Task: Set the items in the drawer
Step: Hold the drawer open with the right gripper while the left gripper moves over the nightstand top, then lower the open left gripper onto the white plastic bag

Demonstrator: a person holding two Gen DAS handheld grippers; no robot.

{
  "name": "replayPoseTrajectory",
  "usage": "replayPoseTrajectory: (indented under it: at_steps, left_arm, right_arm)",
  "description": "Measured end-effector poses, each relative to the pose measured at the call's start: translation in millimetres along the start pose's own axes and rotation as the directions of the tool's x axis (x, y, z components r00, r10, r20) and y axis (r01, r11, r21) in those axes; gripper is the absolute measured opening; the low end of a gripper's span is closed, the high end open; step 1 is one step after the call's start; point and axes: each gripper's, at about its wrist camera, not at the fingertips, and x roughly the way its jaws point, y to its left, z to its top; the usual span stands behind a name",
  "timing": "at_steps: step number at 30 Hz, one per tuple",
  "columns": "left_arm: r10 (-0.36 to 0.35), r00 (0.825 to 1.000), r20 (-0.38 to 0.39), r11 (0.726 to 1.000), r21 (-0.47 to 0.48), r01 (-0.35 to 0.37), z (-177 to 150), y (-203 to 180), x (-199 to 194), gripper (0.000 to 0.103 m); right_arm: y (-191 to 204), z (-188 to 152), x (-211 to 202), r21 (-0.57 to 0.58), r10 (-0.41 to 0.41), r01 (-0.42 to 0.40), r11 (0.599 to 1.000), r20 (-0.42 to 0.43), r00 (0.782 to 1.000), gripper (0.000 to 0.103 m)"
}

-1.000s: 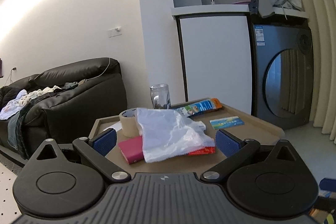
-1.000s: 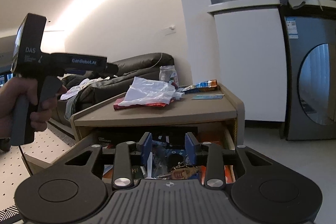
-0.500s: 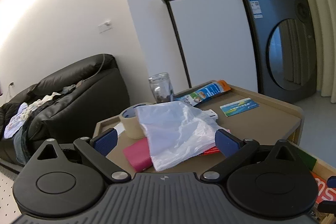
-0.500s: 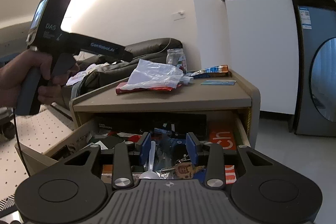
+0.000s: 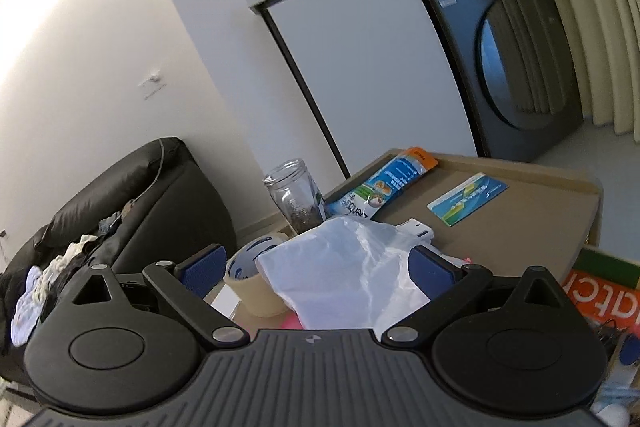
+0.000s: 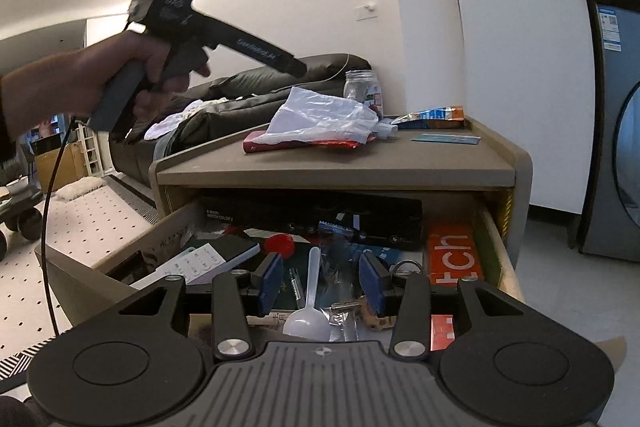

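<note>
The left tongs hang wide apart and empty over the near left part of the tabletop, their blue pads either side of one crumpled white plastic bag. That bag lies on one pink-red book, with one red wrapper showing under its right side. At the left edge stand one roll of tape and, toward the far left corner, one glass jar. Along the far edge lies one blue-and-orange packet, and one blue card lies alone near the far right corner, with bare tabletop around it and toward the right edge. The drawer below is pulled open and crowded: one white plastic spoon, one red round cap, one white remote, one long black box along its back, and one orange box against its right wall, with little open floor left. The right tongs are set at a middling width, empty, just above the spoon. A hand grips the left tool's handle, above the tabletop's left edge.
</note>
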Motion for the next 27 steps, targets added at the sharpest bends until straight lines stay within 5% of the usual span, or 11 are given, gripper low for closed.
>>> replayPoseTrajectory:
  at_steps: [10, 20, 27]
  left_arm:
    - [-0.137, 0.987, -0.079, 0.971, 0.188, 0.15, 16, 2, 47, 0.093]
    - [-0.219, 0.963, -0.157, 0.946, 0.207, 0.249, 27, 13, 89, 0.092]
    - [-0.275, 0.931, -0.241, 0.897, 0.285, 0.339, 35, 15, 121, 0.089]
  right_arm:
    - [-13, 7, 10, 0.005, -0.006, 0.006, 1.0, -0.031, 0.999, 0.046]
    - [-23, 18, 16, 0.022, -0.02, 0.021, 1.0, -0.049, 0.999, 0.046]
    - [-22, 15, 18, 0.011, -0.01, 0.011, 1.0, -0.071, 0.997, 0.046]
